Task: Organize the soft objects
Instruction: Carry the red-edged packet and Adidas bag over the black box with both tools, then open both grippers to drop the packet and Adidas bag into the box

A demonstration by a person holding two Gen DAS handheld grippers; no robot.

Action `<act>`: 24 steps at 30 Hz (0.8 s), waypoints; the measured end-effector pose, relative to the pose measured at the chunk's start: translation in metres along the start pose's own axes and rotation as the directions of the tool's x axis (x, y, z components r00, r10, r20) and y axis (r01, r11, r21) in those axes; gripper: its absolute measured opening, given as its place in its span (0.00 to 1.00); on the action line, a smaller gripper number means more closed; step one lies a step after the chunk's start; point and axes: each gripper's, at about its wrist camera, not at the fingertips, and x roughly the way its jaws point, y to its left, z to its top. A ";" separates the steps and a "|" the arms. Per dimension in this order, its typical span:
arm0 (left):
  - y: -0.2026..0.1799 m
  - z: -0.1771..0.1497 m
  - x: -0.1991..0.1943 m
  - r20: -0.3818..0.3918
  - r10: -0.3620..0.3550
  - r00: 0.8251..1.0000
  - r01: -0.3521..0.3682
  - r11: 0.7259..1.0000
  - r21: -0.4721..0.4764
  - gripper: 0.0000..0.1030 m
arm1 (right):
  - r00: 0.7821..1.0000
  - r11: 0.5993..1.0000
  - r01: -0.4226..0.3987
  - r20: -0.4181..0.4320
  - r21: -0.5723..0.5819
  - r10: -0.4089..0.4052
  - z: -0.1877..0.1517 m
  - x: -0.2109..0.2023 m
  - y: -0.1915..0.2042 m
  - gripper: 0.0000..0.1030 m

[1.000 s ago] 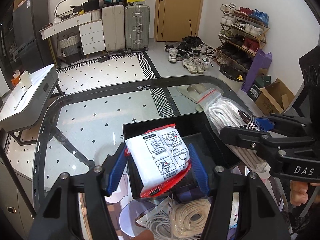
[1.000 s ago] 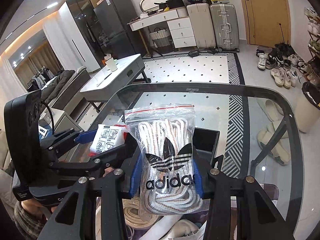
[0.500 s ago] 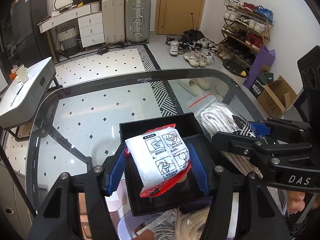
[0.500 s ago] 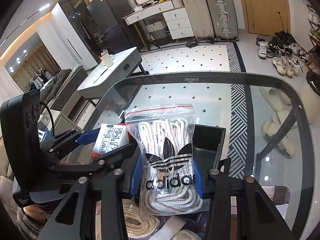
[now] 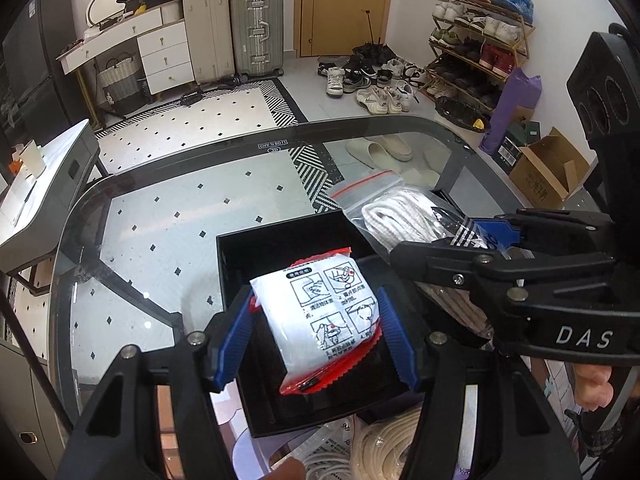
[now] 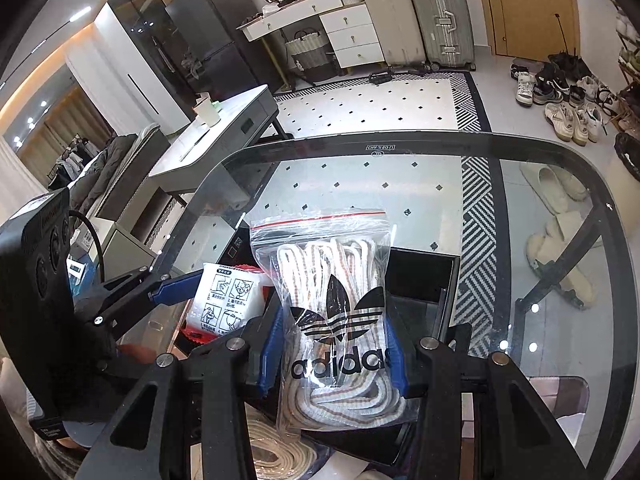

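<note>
My left gripper (image 5: 316, 336) is shut on a white packet with a red edge and printed diagrams (image 5: 324, 316), held over the black tray (image 5: 240, 256) on the glass table. Seen from the right wrist, the same packet (image 6: 224, 300) hangs at the left. The right gripper (image 6: 332, 354) is shut on a clear zip bag of white laces with a black logo (image 6: 336, 312), above the tray's right part (image 6: 424, 280). That bag (image 5: 404, 220) shows at the right of the left wrist view, with the right gripper's arm crossing in front.
Coils of cream rope (image 5: 384, 452) and more packets lie at the table's near edge below the tray. The glass table's dark rim (image 6: 400, 140) curves across the far side. A person's fingers (image 5: 592, 384) hold the right tool. Shoes, suitcases and a low table stand on the floor beyond.
Both grippers have sunk toward the tray with their loads, and the tray now fills more of each view. Both grips are unchanged.
</note>
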 end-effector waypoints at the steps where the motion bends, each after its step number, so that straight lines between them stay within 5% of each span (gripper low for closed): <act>1: 0.001 0.001 0.000 -0.003 0.001 1.000 -0.001 1.000 0.002 0.59 | 1.000 1.000 0.002 -0.003 -0.001 -0.002 0.000 0.001 0.000 0.42; 17: -0.009 -0.009 0.006 -0.085 -0.003 0.996 0.002 1.000 -0.017 0.60 | 0.999 0.999 0.033 -0.035 -0.036 -0.034 -0.010 0.004 0.006 0.42; 24: -0.008 -0.005 0.000 -0.048 0.002 0.999 -0.002 1.000 -0.003 0.74 | 0.999 0.999 0.032 -0.033 -0.038 -0.034 -0.010 0.002 0.007 0.45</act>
